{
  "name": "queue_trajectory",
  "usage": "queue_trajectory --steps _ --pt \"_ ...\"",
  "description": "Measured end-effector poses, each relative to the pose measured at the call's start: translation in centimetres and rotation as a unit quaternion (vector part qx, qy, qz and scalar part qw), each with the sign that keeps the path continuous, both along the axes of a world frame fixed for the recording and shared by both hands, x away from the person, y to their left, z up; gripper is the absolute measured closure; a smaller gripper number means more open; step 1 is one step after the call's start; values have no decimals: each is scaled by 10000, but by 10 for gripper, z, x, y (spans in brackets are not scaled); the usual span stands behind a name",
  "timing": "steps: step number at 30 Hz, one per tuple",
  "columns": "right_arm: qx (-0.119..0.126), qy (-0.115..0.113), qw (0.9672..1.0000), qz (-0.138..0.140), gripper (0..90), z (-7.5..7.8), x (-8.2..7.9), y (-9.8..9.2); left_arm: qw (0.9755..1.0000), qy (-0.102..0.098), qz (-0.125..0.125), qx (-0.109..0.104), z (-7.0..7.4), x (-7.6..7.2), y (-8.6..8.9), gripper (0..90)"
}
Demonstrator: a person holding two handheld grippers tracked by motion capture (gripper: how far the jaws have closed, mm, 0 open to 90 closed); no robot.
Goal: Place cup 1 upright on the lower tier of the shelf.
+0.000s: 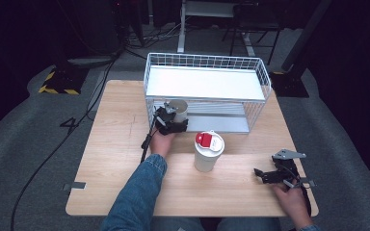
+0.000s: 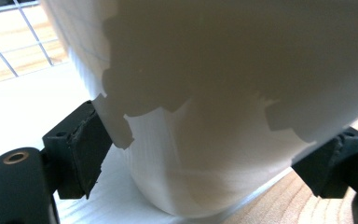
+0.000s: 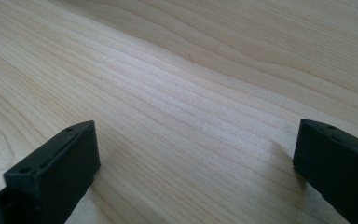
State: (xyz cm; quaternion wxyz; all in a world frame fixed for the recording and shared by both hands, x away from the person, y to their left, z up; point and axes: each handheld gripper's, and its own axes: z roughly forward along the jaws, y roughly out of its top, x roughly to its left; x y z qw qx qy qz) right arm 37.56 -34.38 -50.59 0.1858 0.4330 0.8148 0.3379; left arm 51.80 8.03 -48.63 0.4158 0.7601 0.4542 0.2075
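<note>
A white cup (image 1: 178, 109) is sitting on the lower shelf of the wire rack (image 1: 207, 61), between the left gripper (image 1: 172, 121)'s parted jaws. Best drawing straight back, without nudging it. The right gripper (image 1: 264, 175) is resting spread on the table (image 1: 115, 144).

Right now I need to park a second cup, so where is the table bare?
Bare wood lies left of the wire rack, along the table front edge, and between the lidded cup and right gripper. Crowded: the rack's lower left, where the left gripper meets the white cup.
</note>
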Motion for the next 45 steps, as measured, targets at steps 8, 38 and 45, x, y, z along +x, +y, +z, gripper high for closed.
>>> queue_trajectory --steps 8,38,45 --pt "0 2 10000 0 6 0 0 0 9999 5 119 -94 8 -7 4 64" --pt "-1 3 10000 -1 6 0 0 0 9999 -103 -44 -73 41 -68 25 34" --pt "0 3 10000 1 5 0 0 0 9995 -169 -200 -160 52 -87 40 45"
